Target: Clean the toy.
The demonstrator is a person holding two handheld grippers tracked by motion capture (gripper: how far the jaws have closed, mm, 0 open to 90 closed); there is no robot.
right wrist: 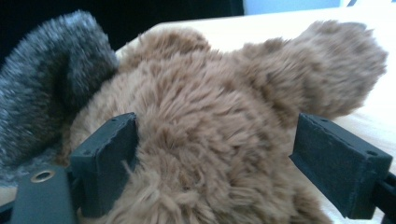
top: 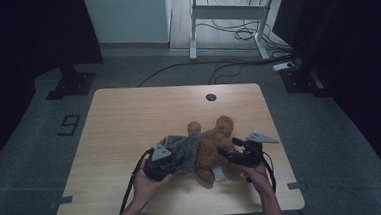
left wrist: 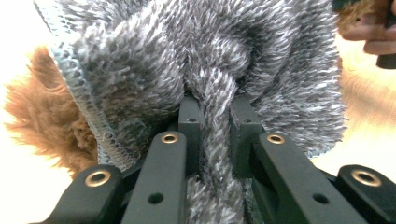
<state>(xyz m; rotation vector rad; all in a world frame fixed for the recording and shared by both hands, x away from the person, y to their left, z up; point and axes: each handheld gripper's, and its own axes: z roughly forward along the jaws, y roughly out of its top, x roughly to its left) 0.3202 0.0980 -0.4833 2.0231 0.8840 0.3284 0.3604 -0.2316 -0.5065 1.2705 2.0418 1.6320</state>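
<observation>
Brown plush bear [top: 213,148] half-wrapped in fuzzy grey knit cloth [top: 183,149].
Left gripper [top: 168,165] pinches a cloth fold; right gripper [top: 225,153] stands released around fur. Bear's face hidden.

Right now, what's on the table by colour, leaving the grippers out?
Brown: 1, the fluffy brown plush teddy bear
Grey: 1, the fuzzy grey knitted garment, pinched in the left jaws
White: 1, a small white tag by the bear
Total: 3
</observation>
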